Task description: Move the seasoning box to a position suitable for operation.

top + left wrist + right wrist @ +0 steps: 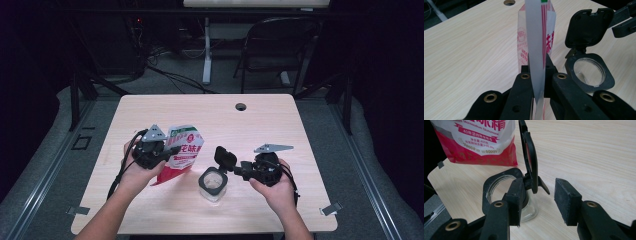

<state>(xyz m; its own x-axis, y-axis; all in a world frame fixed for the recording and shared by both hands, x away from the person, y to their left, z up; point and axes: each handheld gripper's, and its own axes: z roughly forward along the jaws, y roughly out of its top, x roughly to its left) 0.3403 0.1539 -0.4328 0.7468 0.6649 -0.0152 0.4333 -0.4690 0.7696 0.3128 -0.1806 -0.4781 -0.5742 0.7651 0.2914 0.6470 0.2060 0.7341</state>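
A red and white pouch (184,150) with printed characters is held upright over the table, and my left gripper (175,151) is shut on its side edge. In the left gripper view the pouch (536,37) shows edge-on, pinched between the jaws of the left gripper (537,77). A small glass jar (212,184) with a black square rim stands to its right, its hinged black lid (225,156) flipped up. My right gripper (540,200) is open, with the lid's (529,157) hinge tab between its jaws; one pad (516,195) is close against the jar (499,192).
The light wooden table (260,120) has a cable hole (241,106) near its far edge. A folding chair (280,45) and cables on the floor lie beyond the table. Bare tabletop spreads around the jar and pouch.
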